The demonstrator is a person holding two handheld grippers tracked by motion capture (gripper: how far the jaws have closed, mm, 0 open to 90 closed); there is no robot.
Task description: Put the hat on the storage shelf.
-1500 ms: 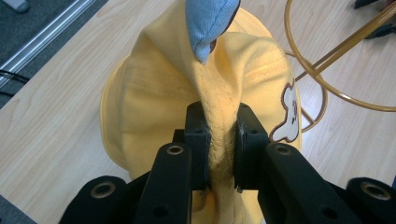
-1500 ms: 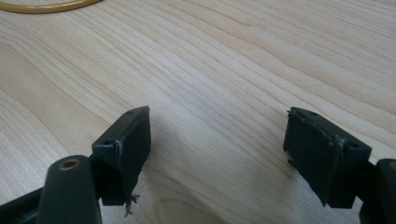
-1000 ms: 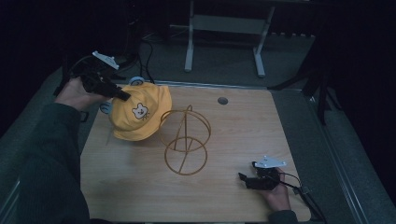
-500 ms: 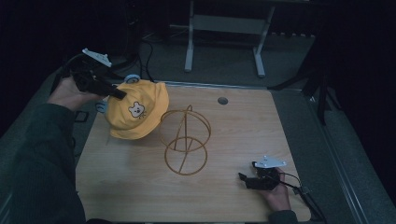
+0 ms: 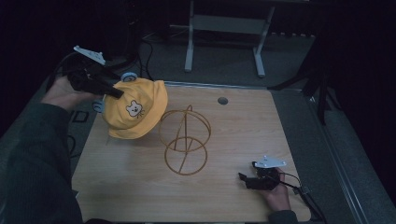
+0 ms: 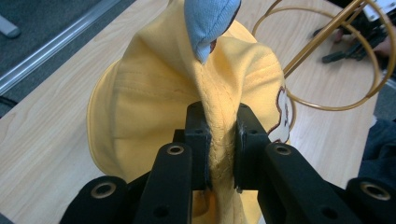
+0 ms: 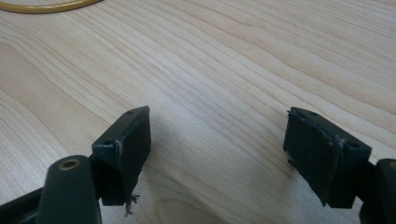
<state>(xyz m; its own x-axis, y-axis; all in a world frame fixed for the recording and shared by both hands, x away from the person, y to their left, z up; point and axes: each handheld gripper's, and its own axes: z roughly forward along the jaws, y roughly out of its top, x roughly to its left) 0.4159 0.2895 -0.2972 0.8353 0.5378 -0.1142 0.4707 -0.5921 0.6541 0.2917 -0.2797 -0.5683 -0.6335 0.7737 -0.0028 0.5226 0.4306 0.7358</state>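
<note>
In the high view, the left gripper point(image 5: 113, 92) sits at about ten o'clock on the wooden table point(image 5: 243, 130), held by the person's left hand point(image 5: 63, 92) just off the table's left edge. Its black jaws are pinched on the crown of a yellow hat point(image 5: 135, 114), which hangs lifted and tilted, its brim just touching or just above the tabletop; a small bear face shows on its front and a pale blue ear point(image 5: 128, 76) sticks up behind it. Just beside the hat, toward the table's centre, stands a gold wire stand point(image 5: 184, 142), made of hoops and upright on a round base. A small dark hole point(image 5: 222, 100) lies in the wood at about twelve o'clock. The right gripper point(image 5: 243, 178) rests at about five o'clock, low on the table, in the right hand point(image 5: 276, 196), well apart from the hat.

In the left gripper view, the two black jaws clamp a fold of yellow hat point(image 6: 140, 112) fabric along a seam, with the blue ear point(image 6: 210, 23) at twelve o'clock and the wire stand point(image 6: 336, 60) at about two o'clock.

In the right gripper view, the jaws stand wide apart with bare table point(image 7: 224, 60) between them, holding nothing; a curve of the wire stand point(image 7: 46, 7) shows at eleven o'clock.
</note>
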